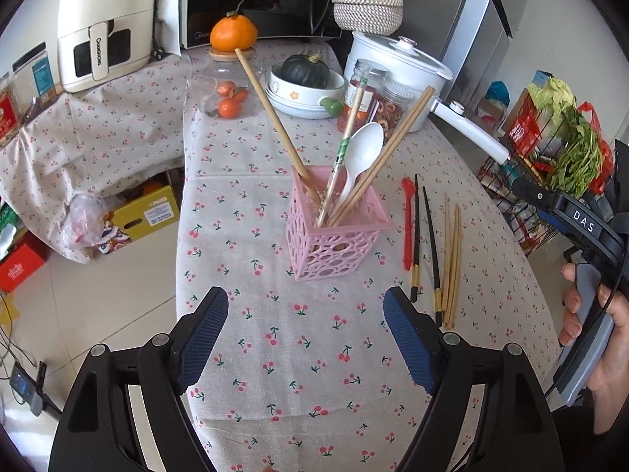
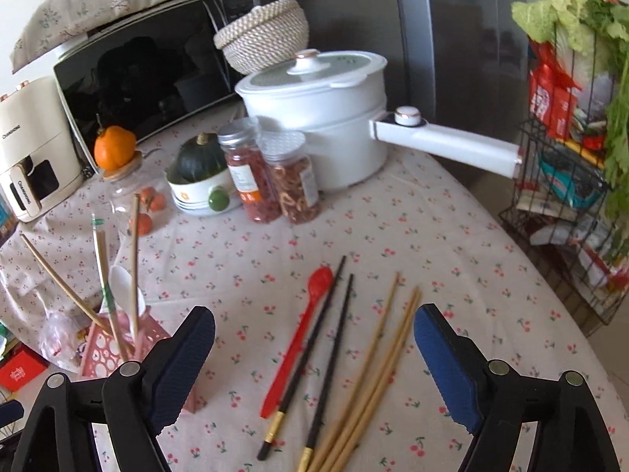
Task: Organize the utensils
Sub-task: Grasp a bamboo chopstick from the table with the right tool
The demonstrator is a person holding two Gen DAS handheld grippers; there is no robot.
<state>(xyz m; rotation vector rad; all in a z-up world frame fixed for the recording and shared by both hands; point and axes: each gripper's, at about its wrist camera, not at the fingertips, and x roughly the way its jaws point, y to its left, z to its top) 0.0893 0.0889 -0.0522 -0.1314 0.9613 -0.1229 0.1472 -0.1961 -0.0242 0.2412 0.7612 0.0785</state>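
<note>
Utensils split in two groups on the cherry-print tablecloth point(image 1: 275, 354): a white spoon point(image 1: 363, 149) and several wooden chopsticks point(image 1: 275, 118) standing tilted in the pink lattice holder point(image 1: 334, 244); beside it, lying flat, a red spoon point(image 2: 302, 334), two black chopsticks point(image 2: 314, 354) and a bundle of bamboo chopsticks point(image 2: 377, 373). Left gripper point(image 1: 306, 338) held low over the cloth, jaws spread wide and empty, aimed at the holder. Right gripper point(image 2: 314, 365) likewise spread wide and empty, hovering above the loose utensils, gripped by a hand point(image 1: 601, 338) at the table's edge. Behind: white pot point(image 2: 326, 118), two jars point(image 2: 275, 173), microwave point(image 2: 149, 74), wire rack of greens point(image 2: 570, 157).
</note>
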